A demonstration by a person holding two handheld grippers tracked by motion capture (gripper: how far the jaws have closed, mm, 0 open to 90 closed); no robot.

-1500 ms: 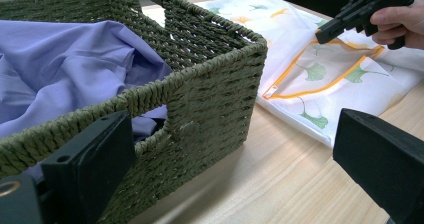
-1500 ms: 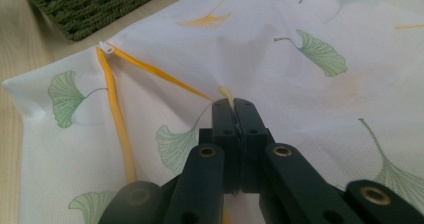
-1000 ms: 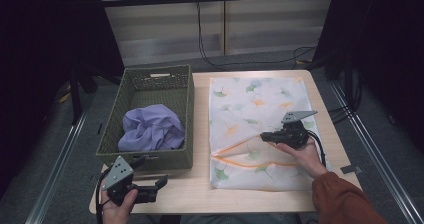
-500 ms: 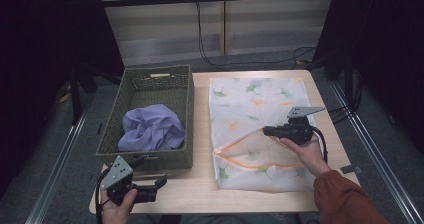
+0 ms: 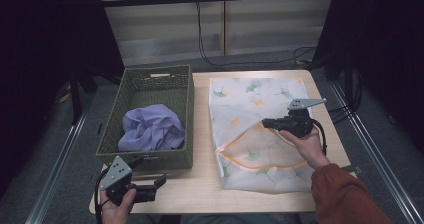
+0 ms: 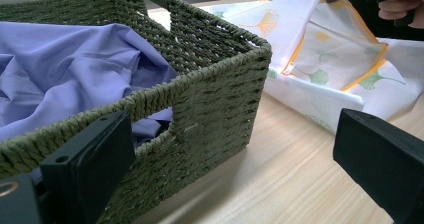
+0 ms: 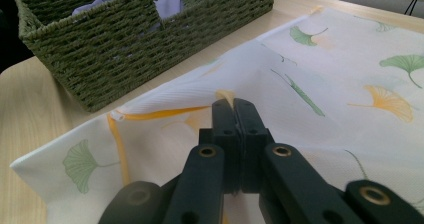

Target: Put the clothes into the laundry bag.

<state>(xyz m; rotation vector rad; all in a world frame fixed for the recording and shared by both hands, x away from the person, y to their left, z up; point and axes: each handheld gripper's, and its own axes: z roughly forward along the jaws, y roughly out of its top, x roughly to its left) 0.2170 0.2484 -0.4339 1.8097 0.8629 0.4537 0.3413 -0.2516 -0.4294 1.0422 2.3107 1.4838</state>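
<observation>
In the high view the right gripper (image 5: 267, 123) sits right of centre, its jaws pressed together on the orange-trimmed edge of the laundry bag (image 5: 260, 104), a white mesh pouch printed with green and yellow ginkgo leaves. The pinched flap is lifted off the lower layer, so the bag's mouth gapes toward the left of the frame. In the right gripper view the jaws (image 7: 234, 115) meet at lower centre with the bag's hem (image 7: 165, 111) caught between their tips. The bag (image 7: 350, 84) spreads across the right and bottom of that frame.

The woven green basket (image 5: 150, 149) stands at centre left of the high view, just beside the bag, with a crumpled lilac cloth (image 5: 150, 129) inside. The left gripper (image 5: 157, 181) rests at the lower left, near the basket's front wall, jaws spread with nothing between them. In the left gripper view the basket's corner (image 6: 220, 94) fills the middle, the lilac cloth (image 6: 65, 69) at upper left, the raised bag (image 6: 325, 44) at upper right.

No brand, label or readable writing appears on the bag or basket, though the pale tag on the basket's far wall is probably too small to tell.
</observation>
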